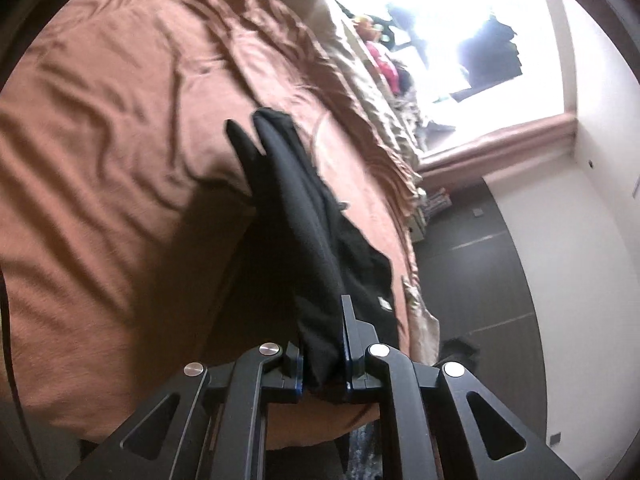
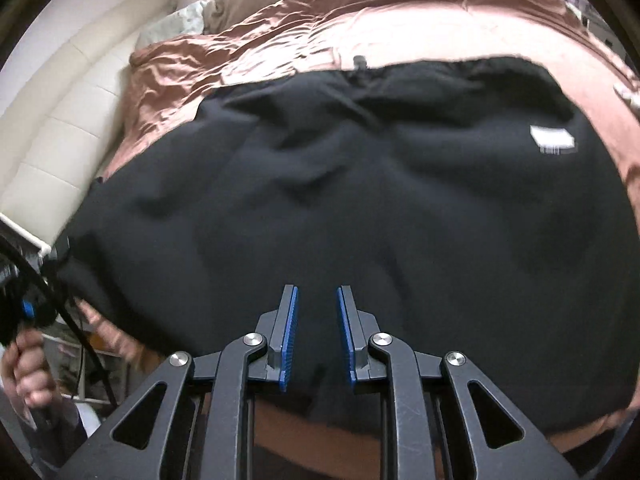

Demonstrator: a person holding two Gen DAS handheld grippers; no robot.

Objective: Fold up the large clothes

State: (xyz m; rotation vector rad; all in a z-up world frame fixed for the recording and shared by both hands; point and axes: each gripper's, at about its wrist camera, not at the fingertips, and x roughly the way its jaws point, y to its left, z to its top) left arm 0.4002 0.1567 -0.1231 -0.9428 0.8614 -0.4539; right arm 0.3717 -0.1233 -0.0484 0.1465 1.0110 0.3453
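Note:
A large black garment (image 2: 360,200) lies spread over the brown bedspread (image 2: 280,40), with a white label (image 2: 552,141) near its right side. My left gripper (image 1: 322,344) is shut on a bunched edge of the black garment (image 1: 304,216), which hangs in folds away from the fingers, lifted off the brown bedspread (image 1: 120,140). It also shows at the left edge of the right wrist view (image 2: 28,312), held by a hand at the garment's left corner. My right gripper (image 2: 317,336) hovers over the garment's near edge with its blue pads (image 2: 290,336) apart; black cloth lies between them.
A cream padded headboard (image 2: 56,120) runs along the left of the bed. Beige bedding (image 1: 360,80) is piled at the bed's far side. A bright window (image 1: 460,40), dark floor (image 1: 480,280) and white wall (image 1: 580,220) lie to the right in the left wrist view.

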